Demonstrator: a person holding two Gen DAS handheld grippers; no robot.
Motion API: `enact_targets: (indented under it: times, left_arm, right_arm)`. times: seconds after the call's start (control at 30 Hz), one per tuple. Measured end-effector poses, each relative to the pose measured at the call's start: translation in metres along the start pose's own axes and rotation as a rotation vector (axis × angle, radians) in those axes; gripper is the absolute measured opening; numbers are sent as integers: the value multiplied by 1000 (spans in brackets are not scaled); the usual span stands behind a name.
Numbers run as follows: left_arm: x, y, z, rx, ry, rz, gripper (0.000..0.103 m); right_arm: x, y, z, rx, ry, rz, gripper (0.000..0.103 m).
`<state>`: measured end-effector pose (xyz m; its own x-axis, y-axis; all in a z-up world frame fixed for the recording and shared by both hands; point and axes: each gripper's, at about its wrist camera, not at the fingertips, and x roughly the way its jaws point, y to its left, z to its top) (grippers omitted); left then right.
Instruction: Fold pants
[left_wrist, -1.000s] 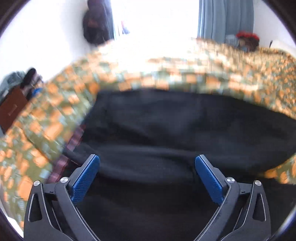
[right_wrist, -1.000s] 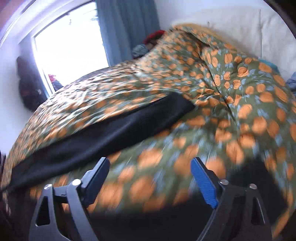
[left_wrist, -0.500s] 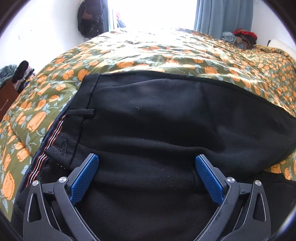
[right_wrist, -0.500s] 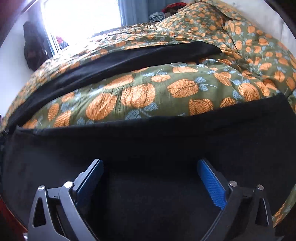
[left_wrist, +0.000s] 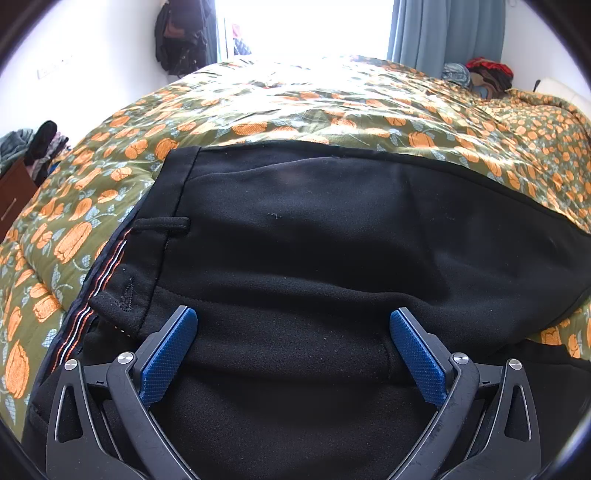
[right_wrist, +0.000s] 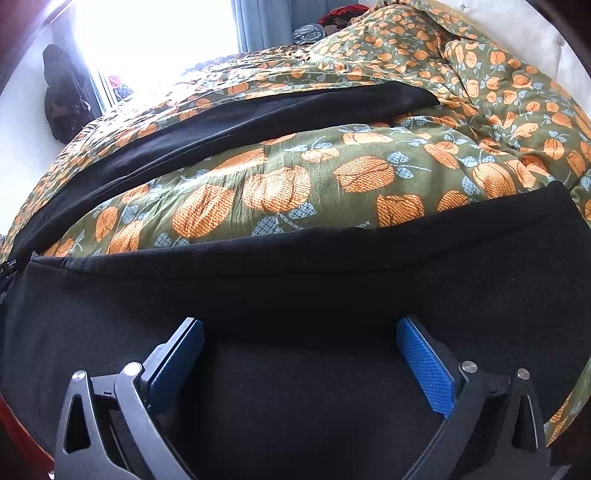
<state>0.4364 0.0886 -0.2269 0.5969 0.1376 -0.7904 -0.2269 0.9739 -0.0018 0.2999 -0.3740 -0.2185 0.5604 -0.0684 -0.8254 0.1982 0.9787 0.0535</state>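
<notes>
The black pants (left_wrist: 332, 229) lie flat on the bed, spread over the quilt (left_wrist: 295, 107). The cloth is matte, finely woven and dotted with a few pale specks of lint. In your left wrist view the waistband (left_wrist: 173, 206) runs down the left side, with one belt loop (left_wrist: 160, 224) stitched across it and a turned-back edge showing an inner lining with orange and white stripes (left_wrist: 103, 273). A soft ridge crosses the fabric just ahead of your fingers.

Your left gripper (left_wrist: 293, 350) hangs over the seat of the pants, jaws spread wide, nothing pinched between the blue cross-hatched pads (left_wrist: 168, 360) (whether the tips touch the cloth cannot be told).

In your right wrist view one leg (right_wrist: 295, 295) fills the foreground as a broad dark band with a folded upper edge; the other leg (right_wrist: 240, 122) lies farther off as a narrow strip, a wedge of quilt between them. Your right gripper (right_wrist: 301, 363) sits over the near leg, jaws also at full spread, pads (right_wrist: 426, 365) clear of any fold.

The quilt is olive green, puffy and creased, printed with orange tulip-like blooms and pale blue leaves. Beyond it are a bright window (left_wrist: 306, 26), grey-blue curtains (left_wrist: 443, 33), dark bags (left_wrist: 181, 33) hung on the white wall and a heap of clothes (left_wrist: 480, 75).
</notes>
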Motion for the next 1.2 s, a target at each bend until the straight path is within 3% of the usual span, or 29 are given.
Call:
enact_targets:
  times: [1.2]
  left_arm:
    - [0,0,0,0,0,0,103]
  right_arm:
    - [-1,1,-1,-26,0,-2,103]
